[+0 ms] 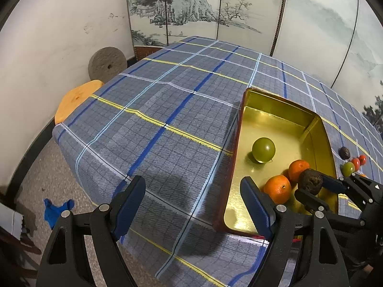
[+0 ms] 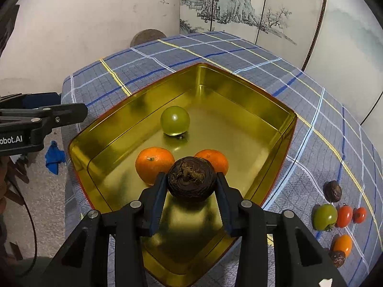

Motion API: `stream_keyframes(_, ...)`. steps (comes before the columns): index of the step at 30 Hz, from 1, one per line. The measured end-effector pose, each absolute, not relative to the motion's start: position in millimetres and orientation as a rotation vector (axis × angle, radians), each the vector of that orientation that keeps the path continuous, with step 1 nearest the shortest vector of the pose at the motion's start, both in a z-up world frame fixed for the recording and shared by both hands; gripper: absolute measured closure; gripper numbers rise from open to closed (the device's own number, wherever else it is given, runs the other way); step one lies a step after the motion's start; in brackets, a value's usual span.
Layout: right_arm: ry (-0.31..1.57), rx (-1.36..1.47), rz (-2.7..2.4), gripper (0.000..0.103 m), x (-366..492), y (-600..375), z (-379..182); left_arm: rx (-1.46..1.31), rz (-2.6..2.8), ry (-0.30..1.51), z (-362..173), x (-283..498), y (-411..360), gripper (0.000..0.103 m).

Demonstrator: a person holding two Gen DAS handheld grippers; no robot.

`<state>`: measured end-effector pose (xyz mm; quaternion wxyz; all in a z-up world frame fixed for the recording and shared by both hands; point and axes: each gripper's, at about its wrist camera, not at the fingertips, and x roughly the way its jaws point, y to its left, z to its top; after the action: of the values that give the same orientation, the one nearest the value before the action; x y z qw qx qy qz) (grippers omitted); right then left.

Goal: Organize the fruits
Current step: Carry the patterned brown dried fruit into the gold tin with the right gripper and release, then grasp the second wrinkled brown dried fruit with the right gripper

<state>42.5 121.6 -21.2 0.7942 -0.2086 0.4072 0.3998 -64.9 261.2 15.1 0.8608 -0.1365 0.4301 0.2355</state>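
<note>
A gold tin tray sits on the plaid tablecloth; it also shows in the left wrist view. In it lie a green fruit and two oranges. My right gripper is shut on a dark brown wrinkled fruit and holds it above the tray's near part, seen in the left wrist view too. My left gripper is open and empty, over the cloth left of the tray.
Loose fruits lie on the cloth right of the tray: a dark one, a green one, red ones, an orange one. A painted folding screen stands behind the table. An orange stool stands at the left.
</note>
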Motion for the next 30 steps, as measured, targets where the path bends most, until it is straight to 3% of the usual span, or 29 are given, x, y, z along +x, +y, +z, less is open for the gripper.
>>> stream_keyframes(16,0.903,-0.427,0.861,0.064,43.4,119.0,-25.9,-0.311,0.478,0.909,12.3,-65.5,259.6,0.022)
stream_keyframes(21,0.888,-0.395,0.862,0.056,42.0,114.9,-19.5,-0.302,0.471,0.910,12.9,-63.8,256.2,0.022)
stream_keyframes(30,0.843,-0.288,0.805,0.055,50.0,72.8,7.3,-0.277,0.423,0.908,15.2,-54.5,238.5,0.022)
